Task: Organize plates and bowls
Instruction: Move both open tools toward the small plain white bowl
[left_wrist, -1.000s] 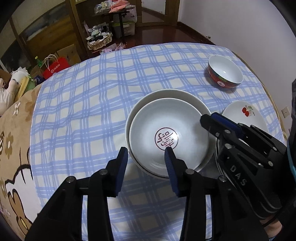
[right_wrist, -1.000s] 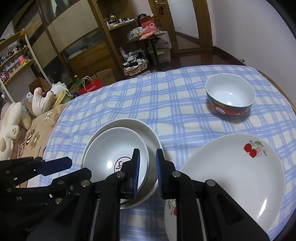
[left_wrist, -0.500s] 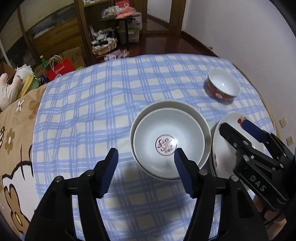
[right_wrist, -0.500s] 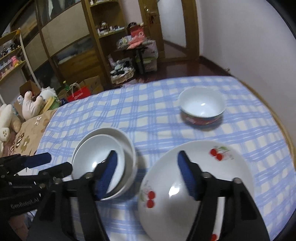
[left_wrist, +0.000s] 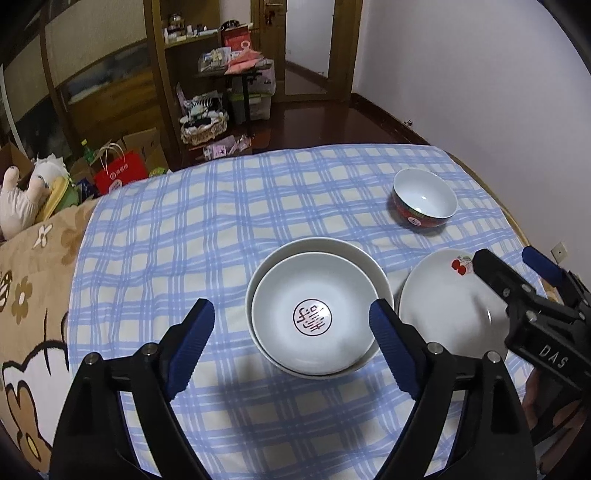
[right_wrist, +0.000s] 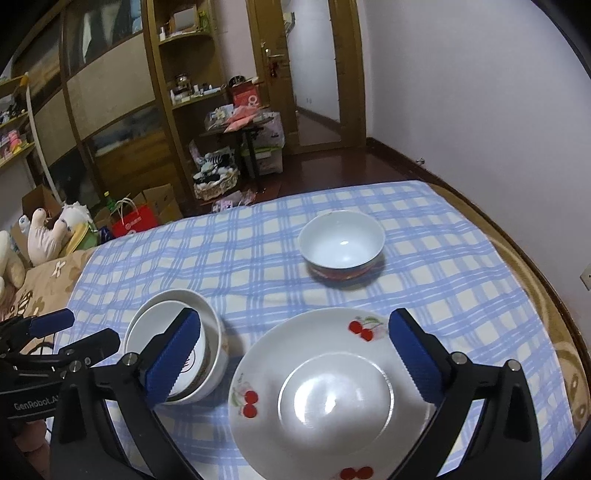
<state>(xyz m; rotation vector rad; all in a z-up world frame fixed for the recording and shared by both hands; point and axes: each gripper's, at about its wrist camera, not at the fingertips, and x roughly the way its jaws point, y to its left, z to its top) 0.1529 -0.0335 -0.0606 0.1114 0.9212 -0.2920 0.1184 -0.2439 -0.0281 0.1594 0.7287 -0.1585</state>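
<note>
Two white bowls are nested (left_wrist: 314, 306) on the blue checked tablecloth; the inner one has a red seal mark. They also show in the right wrist view (right_wrist: 177, 350). A white cherry-print plate (left_wrist: 443, 310) lies to their right, large in the right wrist view (right_wrist: 325, 387). A red-sided bowl (left_wrist: 424, 201) stands farther back right, also in the right wrist view (right_wrist: 341, 243). My left gripper (left_wrist: 291, 350) is open and empty, raised above the nested bowls. My right gripper (right_wrist: 295, 358) is open and empty, raised above the plate.
The round table's wooden edge (right_wrist: 546, 273) curves along the right, close to the wall. A flowered brown cover (left_wrist: 29, 280) lies at the table's left. Shelves, boxes, a red bag (left_wrist: 120, 173) and stuffed toys stand on the floor beyond.
Both grippers have opened wide and risen back from the nested bowls. The right gripper has shifted right, over the cherry plate.
</note>
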